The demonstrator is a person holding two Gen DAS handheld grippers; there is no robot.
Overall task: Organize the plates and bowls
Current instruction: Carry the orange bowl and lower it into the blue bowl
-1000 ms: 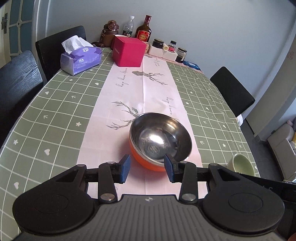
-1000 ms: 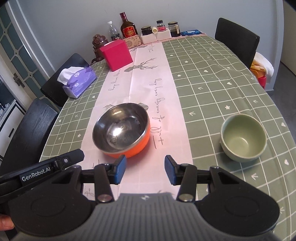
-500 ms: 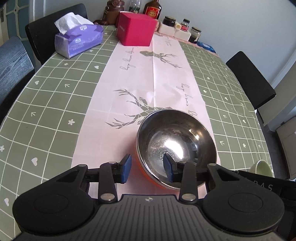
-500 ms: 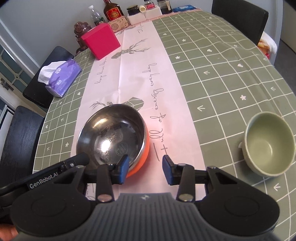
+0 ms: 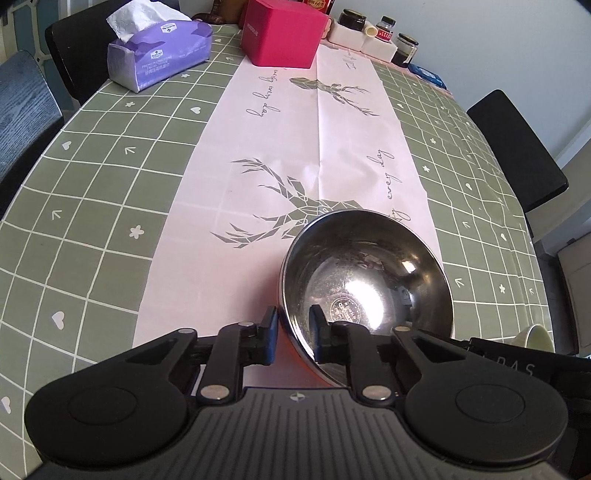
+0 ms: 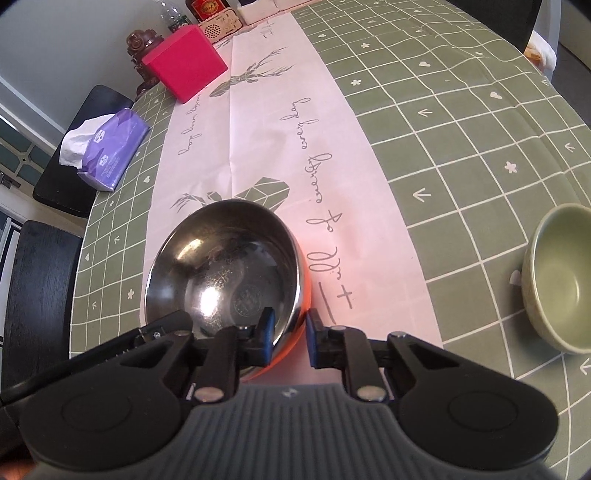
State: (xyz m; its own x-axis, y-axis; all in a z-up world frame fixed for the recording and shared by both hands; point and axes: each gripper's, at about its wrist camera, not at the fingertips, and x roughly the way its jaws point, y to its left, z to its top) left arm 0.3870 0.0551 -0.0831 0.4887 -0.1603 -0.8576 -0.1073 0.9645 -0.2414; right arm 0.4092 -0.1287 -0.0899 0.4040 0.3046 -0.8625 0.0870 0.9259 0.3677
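1. The table (image 5: pixel 92 192), covered by a green checked cloth with a pale runner down its middle, filled both views. Compared with one second before, you had brought both cameras lower and closer to it, so the far things, the pink box (image 5: pixel 284 33) and the purple tissue pack (image 5: pixel 159 48), had slid up toward the top edge.

2. The steel bowl with the orange outside (image 5: pixel 369 277) stood on the runner, near the front edge of the table. A second earlier it lay ahead of both grippers; now its rim was between the jaws of each one. In my judgement, this meant that the approach was finished and a two-handed lift of this bowl was ready to begin.

3. The green bowl (image 6: pixel 557 284) stood alone on the checked cloth, well apart from the steel bowl on its right side. It was untouched.

4. Your left gripper (image 5: pixel 293 338) was closing on the near left rim. One pad was outside the wall and one inside, and they were pinching it.

5. Your right gripper (image 6: pixel 288 332) was closing on the near right rim in the same way, with the wall between its pads.
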